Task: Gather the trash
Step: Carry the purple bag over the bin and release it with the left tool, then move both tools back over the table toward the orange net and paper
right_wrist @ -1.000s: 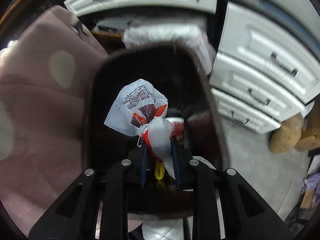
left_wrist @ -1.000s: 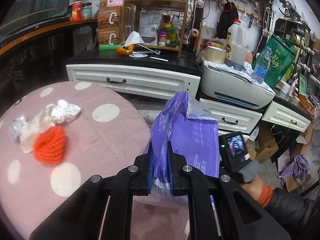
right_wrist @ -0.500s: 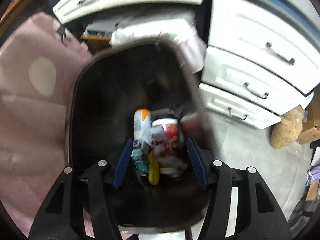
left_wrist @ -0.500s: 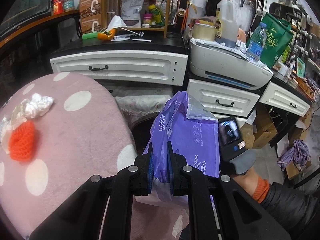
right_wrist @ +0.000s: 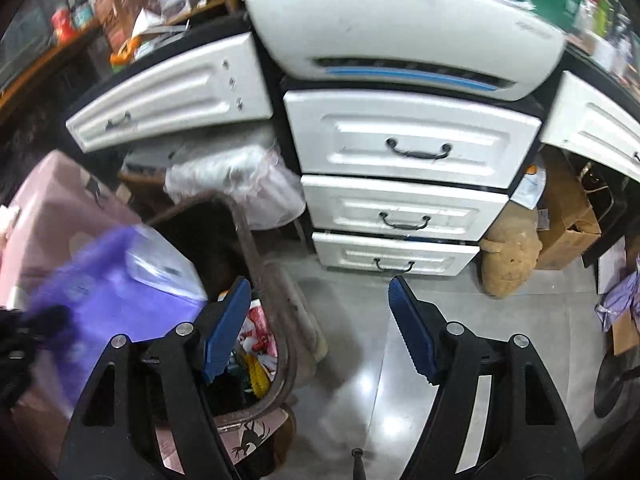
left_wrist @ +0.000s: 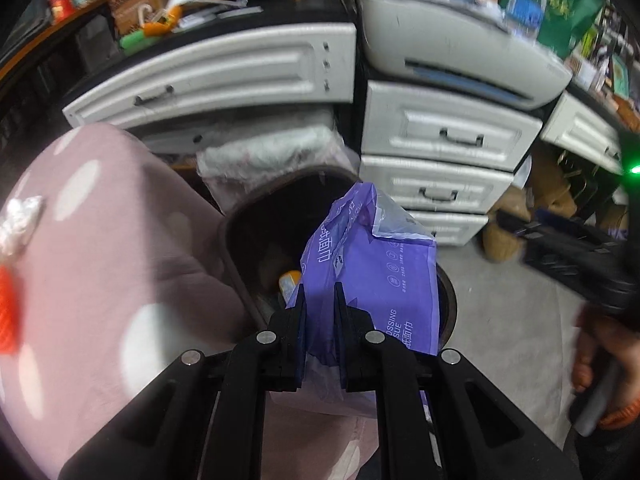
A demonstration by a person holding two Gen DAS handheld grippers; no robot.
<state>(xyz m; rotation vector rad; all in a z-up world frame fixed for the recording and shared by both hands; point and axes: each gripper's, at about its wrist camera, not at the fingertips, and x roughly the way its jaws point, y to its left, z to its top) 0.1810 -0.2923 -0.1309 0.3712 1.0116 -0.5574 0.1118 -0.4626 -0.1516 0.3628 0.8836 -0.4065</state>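
Observation:
My left gripper point(left_wrist: 320, 296) is shut on a purple tissue wrapper point(left_wrist: 372, 264) and holds it above the dark trash bin point(left_wrist: 240, 236) beside the pink dotted cushion. The wrapper point(right_wrist: 116, 292) also shows blurred at the left of the right wrist view, over the bin's brown rim point(right_wrist: 256, 264). My right gripper point(right_wrist: 320, 312) is open and empty, right of the bin and above the grey floor. Trash point(right_wrist: 256, 344) lies in the bin. An orange net point(left_wrist: 8, 316) and crumpled white plastic point(left_wrist: 20, 220) lie on the cushion at far left.
White drawers point(right_wrist: 400, 148) and a white printer point(right_wrist: 400, 28) stand just behind the bin. A brown sack point(right_wrist: 508, 252) and a cardboard box point(right_wrist: 568, 224) sit on the floor to the right. The pink cushion point(left_wrist: 104, 248) fills the left.
My right gripper let the white and red bag fall into the bin, opened and swung right over the floor. My left gripper carried the purple wrapper from the cushion to above the bin.

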